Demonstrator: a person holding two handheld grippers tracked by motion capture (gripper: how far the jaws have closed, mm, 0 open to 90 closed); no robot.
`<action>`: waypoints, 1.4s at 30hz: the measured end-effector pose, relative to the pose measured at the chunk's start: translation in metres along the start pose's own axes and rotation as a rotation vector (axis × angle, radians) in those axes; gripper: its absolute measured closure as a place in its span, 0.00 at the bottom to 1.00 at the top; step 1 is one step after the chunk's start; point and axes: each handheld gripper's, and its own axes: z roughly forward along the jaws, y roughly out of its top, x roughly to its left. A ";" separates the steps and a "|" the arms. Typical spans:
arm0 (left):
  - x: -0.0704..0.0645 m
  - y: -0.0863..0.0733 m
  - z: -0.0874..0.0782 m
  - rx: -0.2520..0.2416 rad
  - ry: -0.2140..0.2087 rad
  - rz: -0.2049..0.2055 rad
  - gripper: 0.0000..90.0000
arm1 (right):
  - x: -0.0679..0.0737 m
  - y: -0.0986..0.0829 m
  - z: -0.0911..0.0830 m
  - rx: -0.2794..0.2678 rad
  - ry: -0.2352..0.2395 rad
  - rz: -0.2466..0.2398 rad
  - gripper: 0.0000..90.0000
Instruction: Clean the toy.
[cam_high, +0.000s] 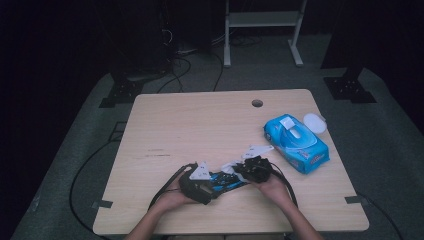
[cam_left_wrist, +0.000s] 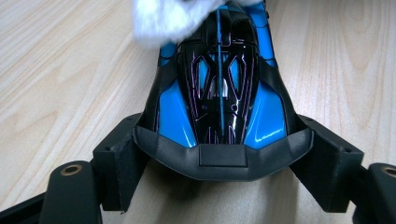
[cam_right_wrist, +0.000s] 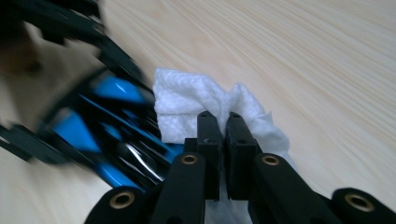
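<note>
Resting between the left hand-held gripper (cam_left_wrist: 219, 154) jaws, gripped toy car (cam_left_wrist: 219, 93); right hand-held gripper (cam_right_wrist: 223, 122) pinching white wipe (cam_right_wrist: 187, 100) against it.

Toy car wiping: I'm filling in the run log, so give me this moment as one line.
left gripper: shut on toy car | right gripper: shut on white wipe | wipe touching car | wipes pack: right, apart

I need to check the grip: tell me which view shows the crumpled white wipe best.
The right gripper view: the crumpled white wipe is sharp, pinched between the right gripper jaws. The left gripper view has its blurred edge on the blue-and-black toy car. In the high view it is tiny.
</note>
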 end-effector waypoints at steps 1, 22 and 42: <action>0.000 -0.001 -0.001 -0.003 0.001 -0.006 0.27 | 0.003 0.004 0.003 -0.005 0.024 -0.001 0.95; 0.000 0.001 0.002 -0.011 -0.001 0.003 0.27 | 0.035 0.031 0.033 0.066 0.195 -0.053 0.95; -0.001 0.001 0.001 0.002 0.005 0.012 0.27 | -0.041 -0.026 -0.020 0.037 -0.034 0.128 0.95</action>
